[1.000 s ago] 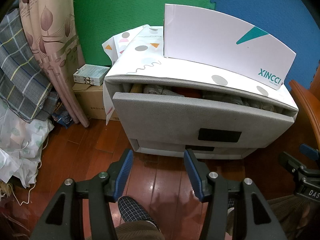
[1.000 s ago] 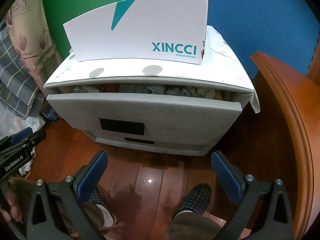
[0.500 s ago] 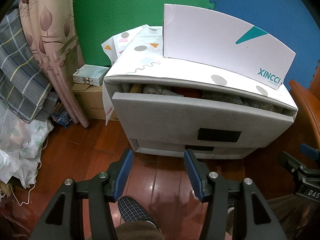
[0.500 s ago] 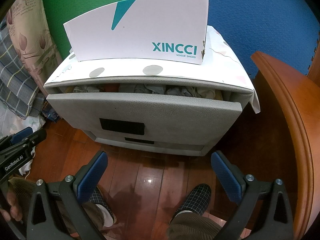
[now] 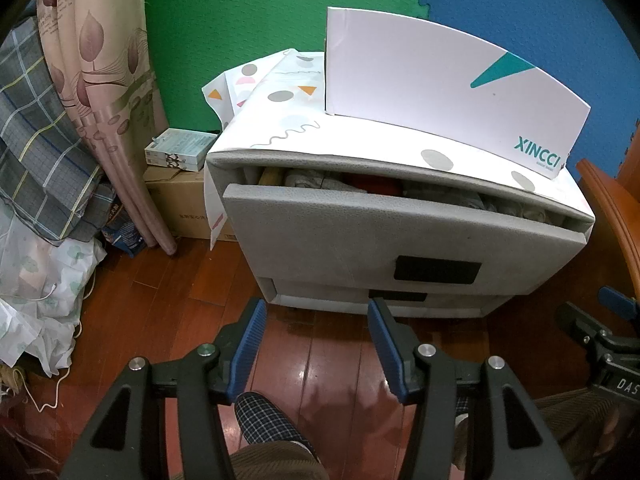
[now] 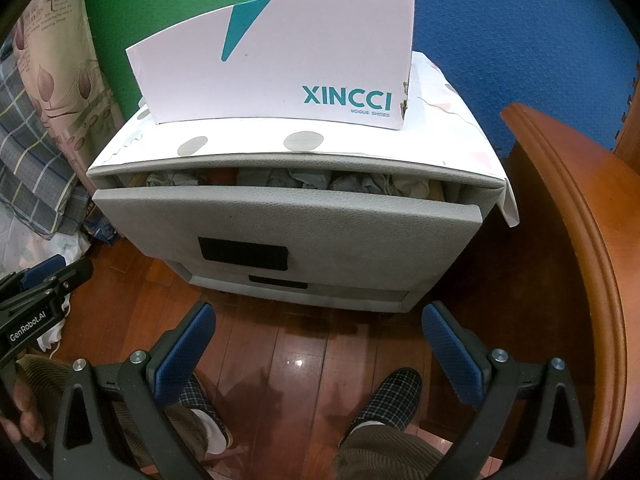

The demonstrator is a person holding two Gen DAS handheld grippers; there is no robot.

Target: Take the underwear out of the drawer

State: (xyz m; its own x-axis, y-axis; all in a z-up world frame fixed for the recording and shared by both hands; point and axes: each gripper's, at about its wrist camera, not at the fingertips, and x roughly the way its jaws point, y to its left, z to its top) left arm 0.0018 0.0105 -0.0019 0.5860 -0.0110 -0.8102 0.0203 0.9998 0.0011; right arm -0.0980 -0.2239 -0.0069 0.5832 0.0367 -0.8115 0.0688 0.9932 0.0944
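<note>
Left wrist view: my left claw hangs part-open and empty over the wooden floor, short of the grey fabric drawer.

Right wrist view: my right claw gapes wide, empty. The crumpled grey cloth underwear fills the drawer's open top edge; it looks soft and light, so I'd pinch a raised fold.

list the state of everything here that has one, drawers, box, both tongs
top drawer: pulled partly open, crumpled clothes showing in the gap
clothes: still inside the top drawer, untouched
bottom drawer: closed
shoe box: standing on the cabinet top, shut
left tongs: open, empty, above the floor short of the cabinet
right tongs: open wide, empty, above the floor short of the cabinet
</note>
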